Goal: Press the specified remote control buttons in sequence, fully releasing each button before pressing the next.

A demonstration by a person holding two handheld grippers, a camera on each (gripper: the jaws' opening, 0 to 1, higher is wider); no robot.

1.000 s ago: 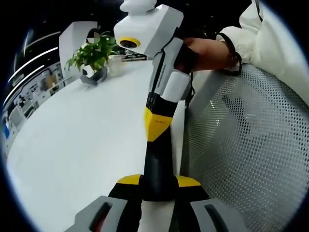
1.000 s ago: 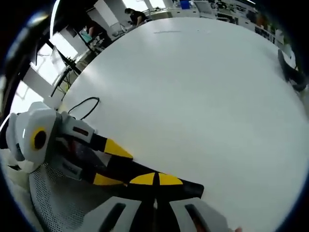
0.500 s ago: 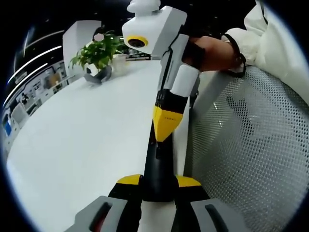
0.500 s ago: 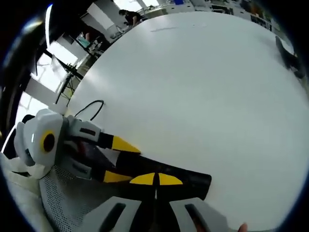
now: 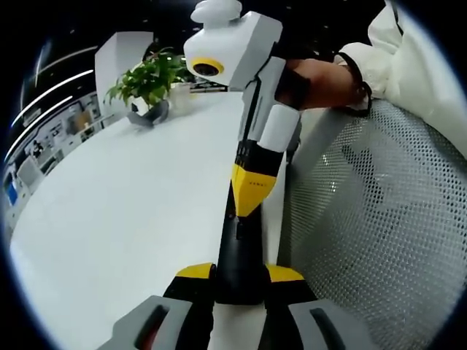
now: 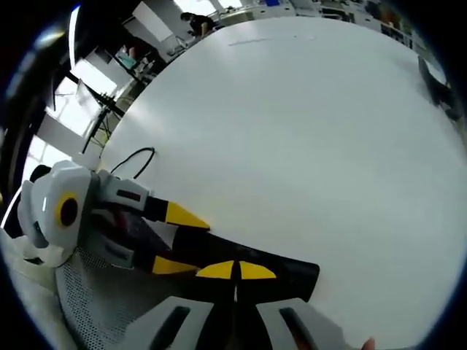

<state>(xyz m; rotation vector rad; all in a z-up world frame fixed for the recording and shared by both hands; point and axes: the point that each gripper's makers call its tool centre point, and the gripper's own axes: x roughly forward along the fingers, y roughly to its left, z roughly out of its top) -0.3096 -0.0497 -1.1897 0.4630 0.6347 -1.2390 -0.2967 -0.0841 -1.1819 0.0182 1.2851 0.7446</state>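
Note:
A black remote control (image 5: 238, 244) lies lengthwise between the yellow-tipped jaws of my left gripper (image 5: 239, 273), which is shut on its sides just above the white table (image 5: 124, 211). From above, my right gripper (image 5: 248, 203) comes down with its yellow tips together, touching the remote's top face. In the right gripper view, my right gripper (image 6: 235, 270) is shut with its tips resting on the remote (image 6: 290, 274). There the left gripper (image 6: 177, 240) reaches in from the left and clamps the remote's near end. The buttons are hidden.
A potted plant (image 5: 146, 80) stands at the table's far end. A white mesh chair back (image 5: 365, 240) is close on the right, below a person's hand (image 5: 321, 80) and white sleeve (image 5: 408, 65). A black cable (image 6: 133, 160) lies near the table's edge.
The right gripper's tips have shifted slightly along the remote since one second ago. Over the last half second almost nothing has moved.

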